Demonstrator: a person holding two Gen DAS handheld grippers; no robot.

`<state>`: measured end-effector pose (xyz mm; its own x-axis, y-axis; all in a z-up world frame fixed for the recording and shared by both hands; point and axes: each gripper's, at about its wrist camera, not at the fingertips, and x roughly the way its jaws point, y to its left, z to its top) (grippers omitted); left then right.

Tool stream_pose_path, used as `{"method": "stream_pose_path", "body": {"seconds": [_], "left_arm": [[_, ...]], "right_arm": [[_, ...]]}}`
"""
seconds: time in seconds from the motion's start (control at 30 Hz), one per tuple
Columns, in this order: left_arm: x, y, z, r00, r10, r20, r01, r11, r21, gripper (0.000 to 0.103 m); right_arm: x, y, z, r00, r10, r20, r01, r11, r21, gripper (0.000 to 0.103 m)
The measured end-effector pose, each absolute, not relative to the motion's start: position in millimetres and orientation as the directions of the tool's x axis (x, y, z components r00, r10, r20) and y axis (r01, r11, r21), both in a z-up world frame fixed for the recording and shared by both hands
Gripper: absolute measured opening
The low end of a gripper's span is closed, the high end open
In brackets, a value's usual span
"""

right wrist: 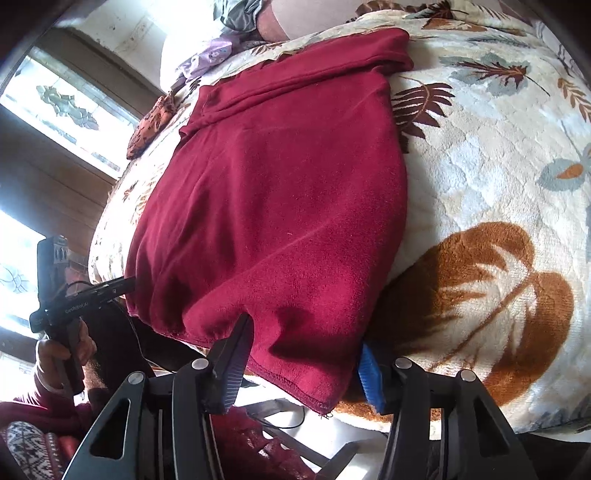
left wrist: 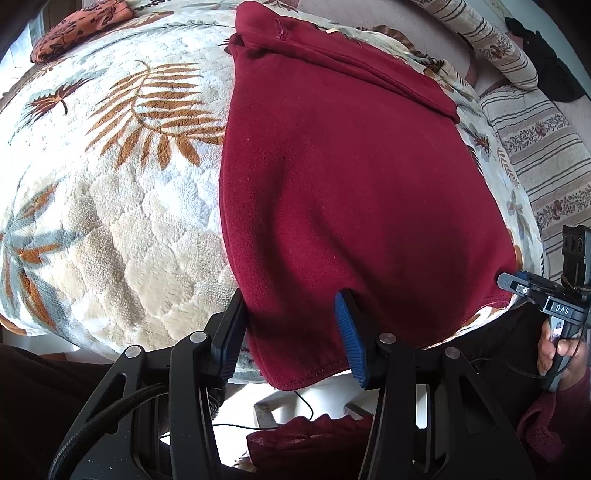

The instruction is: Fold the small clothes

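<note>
A dark red fleece garment (left wrist: 351,177) lies flat on a leaf-patterned blanket (left wrist: 110,206), its near hem hanging over the front edge. My left gripper (left wrist: 295,325) is open, its fingers straddling the hem's left corner. In the right wrist view the same garment (right wrist: 280,206) fills the middle. My right gripper (right wrist: 306,350) is open, its jaws on either side of the hem's right corner; the blue pad (right wrist: 369,376) sits partly under the cloth. Each gripper shows in the other's view, at the right (left wrist: 517,284) and at the left (right wrist: 122,286).
An orange floral cloth (left wrist: 81,26) lies at the blanket's far left. Striped cushions (left wrist: 535,147) lie to the right. A window (right wrist: 55,96) and wooden frame stand left of the bed. Cables and more red fabric (left wrist: 314,439) hang below the front edge.
</note>
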<state>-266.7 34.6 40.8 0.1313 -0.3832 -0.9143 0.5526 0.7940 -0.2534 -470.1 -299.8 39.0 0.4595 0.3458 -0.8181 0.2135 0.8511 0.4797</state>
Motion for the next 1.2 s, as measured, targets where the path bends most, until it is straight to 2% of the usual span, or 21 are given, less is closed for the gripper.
{"method": "stream_pose_path", "body": {"seconds": [0.07,0.1,0.13,0.17,0.27,0.43,0.67,0.8,0.9,0.93,0.97,1.0,1.07,1.2], "left_arm": [[-269,31,41,0.139,-0.376,-0.916,0.556,0.795,-0.242,0.045],[-269,31,42,0.142,-0.374,-0.917,0.557,0.796,-0.238,0.041],[-269,32,43,0.145,-0.370,-0.918,0.554,0.799,-0.235,0.034],[-268,31,45,0.143,-0.372,-0.917,0.548,0.802,-0.240,0.028],[-264,33,61,0.161,-0.404,-0.900,0.548,0.795,-0.260,0.017],[-245,36,96,0.231,-0.467,-0.854,0.553,0.785,-0.279,0.013],[-222,27,111,0.258,-0.481,-0.838,0.558,0.782,-0.277,0.013],[-225,34,97,0.165,-0.474,-0.865,0.536,0.779,-0.325,0.014],[-237,39,80,0.124,-0.421,-0.899,0.520,0.799,-0.303,0.014],[-240,42,74,0.105,-0.403,-0.909,0.511,0.806,-0.298,0.017],[-243,43,69,0.088,-0.391,-0.916,0.500,0.813,-0.299,0.026],[-245,47,65,0.069,-0.394,-0.917,0.486,0.815,-0.314,0.032],[-250,53,58,0.040,-0.413,-0.910,0.457,0.817,-0.351,0.054],[-252,48,52,0.013,-0.439,-0.898,0.439,0.810,-0.389,0.056]], "right_arm": [[-467,-294,38,0.462,0.327,-0.824,0.197,0.868,0.455,0.049],[-466,-292,38,0.464,0.313,-0.829,0.198,0.875,0.442,0.041],[-465,-290,40,0.469,0.295,-0.832,0.198,0.883,0.425,0.021],[-464,-290,44,0.482,0.300,-0.823,0.186,0.883,0.431,0.013],[-462,-295,56,0.530,0.346,-0.774,0.166,0.853,0.495,0.012],[-448,-307,81,0.601,0.375,-0.706,0.129,0.826,0.548,0.012],[-418,-325,115,0.683,0.339,-0.647,0.103,0.833,0.544,0.012],[-411,-325,122,0.677,0.344,-0.651,0.082,0.843,0.531,0.012],[-413,-327,116,0.668,0.350,-0.657,0.086,0.840,0.536,0.012],[-415,-329,113,0.667,0.352,-0.656,0.092,0.835,0.542,0.012],[-416,-331,111,0.667,0.353,-0.656,0.099,0.831,0.548,0.012],[-417,-333,109,0.667,0.355,-0.655,0.105,0.826,0.554,0.012],[-418,-335,106,0.667,0.358,-0.654,0.111,0.820,0.562,0.012],[-417,-336,104,0.663,0.358,-0.658,0.107,0.824,0.556,0.012]]}}
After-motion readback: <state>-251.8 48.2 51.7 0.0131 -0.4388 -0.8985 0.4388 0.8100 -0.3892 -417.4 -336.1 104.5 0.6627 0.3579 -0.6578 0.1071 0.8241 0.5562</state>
